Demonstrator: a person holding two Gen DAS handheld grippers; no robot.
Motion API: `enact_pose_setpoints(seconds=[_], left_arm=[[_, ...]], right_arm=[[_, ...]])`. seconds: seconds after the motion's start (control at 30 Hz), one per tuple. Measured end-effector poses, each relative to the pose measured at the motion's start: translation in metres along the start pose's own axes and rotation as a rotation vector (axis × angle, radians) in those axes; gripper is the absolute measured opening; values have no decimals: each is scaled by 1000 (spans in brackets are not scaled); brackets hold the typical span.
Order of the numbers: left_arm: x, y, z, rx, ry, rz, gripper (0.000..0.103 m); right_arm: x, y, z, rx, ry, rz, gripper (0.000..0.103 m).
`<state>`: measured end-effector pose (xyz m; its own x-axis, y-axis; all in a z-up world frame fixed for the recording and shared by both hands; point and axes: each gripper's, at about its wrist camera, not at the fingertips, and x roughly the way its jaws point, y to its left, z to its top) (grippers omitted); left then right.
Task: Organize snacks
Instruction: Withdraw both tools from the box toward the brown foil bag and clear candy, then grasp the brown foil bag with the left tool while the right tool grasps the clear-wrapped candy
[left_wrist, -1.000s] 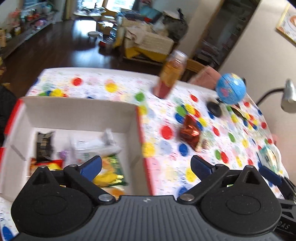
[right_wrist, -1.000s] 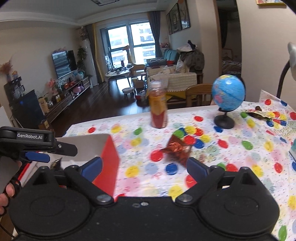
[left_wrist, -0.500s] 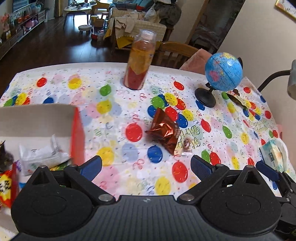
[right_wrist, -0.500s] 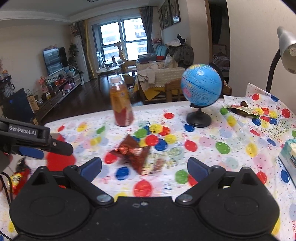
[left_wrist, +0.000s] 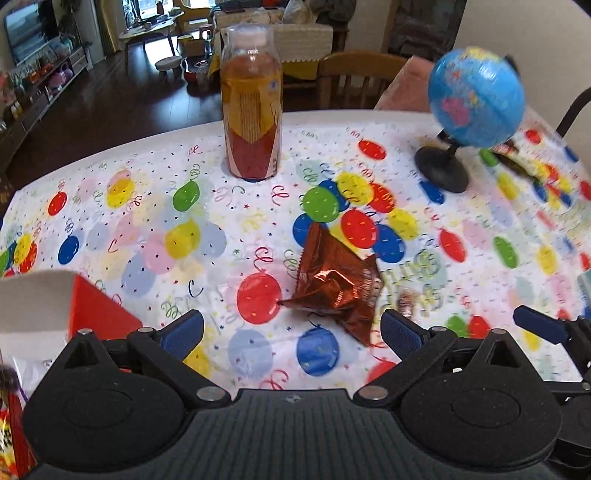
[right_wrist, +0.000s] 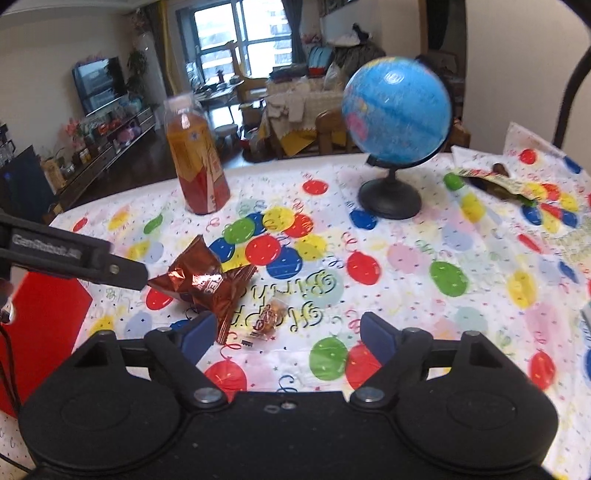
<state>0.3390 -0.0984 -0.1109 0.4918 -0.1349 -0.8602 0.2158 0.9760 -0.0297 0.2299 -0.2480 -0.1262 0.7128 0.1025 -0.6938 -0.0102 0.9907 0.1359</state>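
Two grippers face the same patch of worktop (left_wrist: 155, 206): the left gripper (left_wrist: 291, 328) has its jaws spread wide and empty, and the right gripper (right_wrist: 284, 332) has its jaws closing with nothing pressed between them. A crumpled red foil bag (left_wrist: 336, 280) lies just ahead of the left jaws and slightly right of their midline, its long axis slanting away to the left, while a small wrapped candy (right_wrist: 269, 315) sits just ahead of the right jaws, left of centre and beside the bag. Further out stand the bottle (left_wrist: 251, 107) and globe (right_wrist: 397, 110), with the box (left_wrist: 96, 314) at the left gripper's left, so I judge each hand nearer its own snack.
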Motion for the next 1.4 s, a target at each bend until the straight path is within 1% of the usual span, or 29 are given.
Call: enact_pose_setpoints(seconds=[0.1,0.3,0.37,0.53,0.6,0.67,0.7,0.77,0.8,0.83,0.87,0.93,0.97,1.03,1.07,1.13,1.2,1.27,1.4], left_arm=[[16,-3,6,15,16,31,103],[43,-13,17,60,80,5,103],[50,-16,19,63,92,-2,103],[64,-23,22,76,120,-24,103],[69,-24,22,75,130,-23,103],[74,-24,22,69,139,-23,102],[76,-24,22,64,141,-20,102],[79,-23,22,52,146,-28,102],[80,-23,22,46,148,-29,102],[81,-23,22,45,149,-32,102],[81,-23,22,44,147,-37,99],[81,-21,22,29,149,-48,96],[81,-20,22,15,149,-54,92],[80,-18,21,-8,147,-67,85],[80,-17,21,-18,150,-74,78],[78,-16,21,-30,147,-72,73],[76,-15,20,-39,146,-73,61],[74,-12,19,-62,147,-68,58],[68,-4,14,-92,158,-64,57]], right_arm=[[18,-2,1,-1,33,13,83],[45,-5,5,11,89,70,80],[54,-5,6,11,103,75,76],[67,0,6,1,119,91,72],[71,3,6,-13,118,89,67],[75,5,6,-26,124,86,57],[77,6,6,-29,126,85,55],[79,7,5,-34,128,85,46],[80,8,4,-35,128,81,45],[79,8,3,-36,124,79,42],[79,9,3,-40,119,80,37],[78,9,2,-45,119,82,30],[78,10,2,-47,118,81,23],[78,10,2,-46,119,78,20],[77,10,2,-42,117,79,19],[76,8,2,-31,113,78,18],[74,7,2,-19,110,79,17],[71,5,1,-8,105,79,17],[62,3,0,14,98,80,16]])
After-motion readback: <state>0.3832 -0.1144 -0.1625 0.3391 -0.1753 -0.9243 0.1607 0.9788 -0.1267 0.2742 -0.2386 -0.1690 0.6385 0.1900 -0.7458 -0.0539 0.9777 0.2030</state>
